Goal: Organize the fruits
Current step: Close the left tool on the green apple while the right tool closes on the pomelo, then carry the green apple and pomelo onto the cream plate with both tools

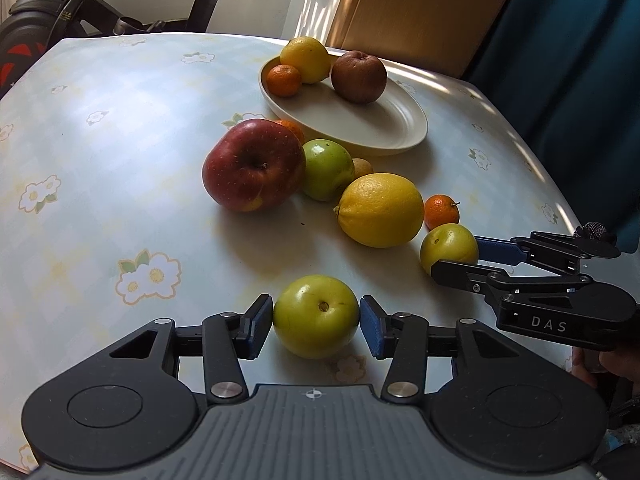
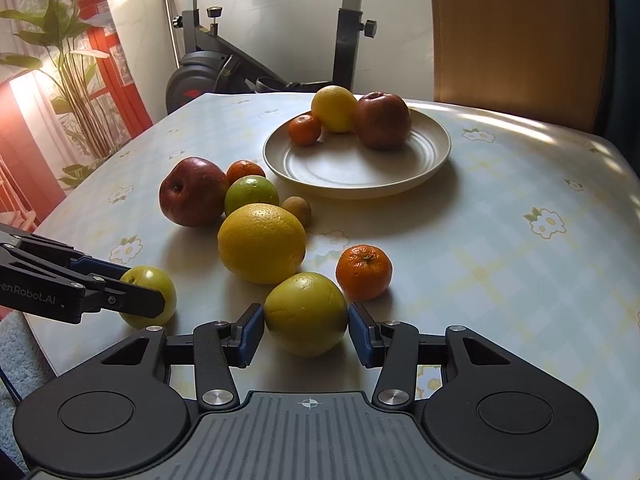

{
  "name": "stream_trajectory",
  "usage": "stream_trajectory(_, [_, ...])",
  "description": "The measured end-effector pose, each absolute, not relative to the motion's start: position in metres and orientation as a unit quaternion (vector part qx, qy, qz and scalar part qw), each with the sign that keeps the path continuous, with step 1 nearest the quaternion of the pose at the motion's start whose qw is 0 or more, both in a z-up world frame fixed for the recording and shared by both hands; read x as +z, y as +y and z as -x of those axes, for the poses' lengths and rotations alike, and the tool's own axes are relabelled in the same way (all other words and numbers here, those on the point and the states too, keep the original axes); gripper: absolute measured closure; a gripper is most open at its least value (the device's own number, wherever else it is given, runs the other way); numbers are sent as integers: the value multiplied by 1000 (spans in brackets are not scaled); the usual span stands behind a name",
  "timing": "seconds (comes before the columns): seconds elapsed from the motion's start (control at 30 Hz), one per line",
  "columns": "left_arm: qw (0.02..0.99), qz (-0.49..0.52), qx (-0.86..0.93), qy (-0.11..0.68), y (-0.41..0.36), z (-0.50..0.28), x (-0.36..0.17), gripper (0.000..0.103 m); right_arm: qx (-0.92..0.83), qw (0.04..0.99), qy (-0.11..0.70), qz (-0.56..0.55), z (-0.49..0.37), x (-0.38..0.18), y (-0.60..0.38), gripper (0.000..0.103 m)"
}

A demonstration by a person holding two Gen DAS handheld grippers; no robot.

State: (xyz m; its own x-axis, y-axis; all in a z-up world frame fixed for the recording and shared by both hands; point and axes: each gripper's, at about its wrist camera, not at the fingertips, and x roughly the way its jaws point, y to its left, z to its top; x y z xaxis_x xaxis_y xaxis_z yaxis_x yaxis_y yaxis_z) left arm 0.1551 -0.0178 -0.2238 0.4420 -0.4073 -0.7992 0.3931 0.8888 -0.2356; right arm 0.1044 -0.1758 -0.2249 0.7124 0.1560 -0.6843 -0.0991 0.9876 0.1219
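Your L gripper [image 1: 316, 322] straddles a green apple [image 1: 316, 322] at the near table edge. Blue pads sit right at both flanks; a thin gap seems to show on the right side, so can't tell if they actually press. Jaws roughly apple-wide. The apple rests on the tablecloth [image 1: 120, 160].

Your R gripper [image 2: 306, 330] brackets a yellow-green fruit [image 2: 306, 312], also on the cloth. Pads look to touch both sides, jaws about fruit-wide. In the left wrist view the same R gripper [image 1: 460, 258] comes in from the right w/ its fingers around that fruit [image 1: 449, 246].

Rest of the loose pile, mid-table:
- big lemon [image 2: 261, 242], touching the R-held fruit's far side
- mandarin [image 2: 364, 272], just beside it on the right
- red apple [image 2: 194, 191], green lime-like fruit [image 2: 251, 194], 2nd mandarin [image 2: 245, 170] behind them, small brown fruit [image 2: 297, 209]

Plate [image 2: 360, 168], further back, carries 3 items: mandarin [image 2: 305, 129], lemon [image 2: 334, 108], dark red apple [image 2: 382, 120]. Front half of the plate bare.
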Motion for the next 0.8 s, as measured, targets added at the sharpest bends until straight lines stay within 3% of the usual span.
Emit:
stream_trajectory(0.33, [855,6,-232,464,-16,-152,-223,53,72,924,372,-48,-105,-224,-178,60])
stream_trajectory(0.8, [889,-9,-242,389,-15,-156,-172,53,73,939,329,-65,-101,-186,-190,60])
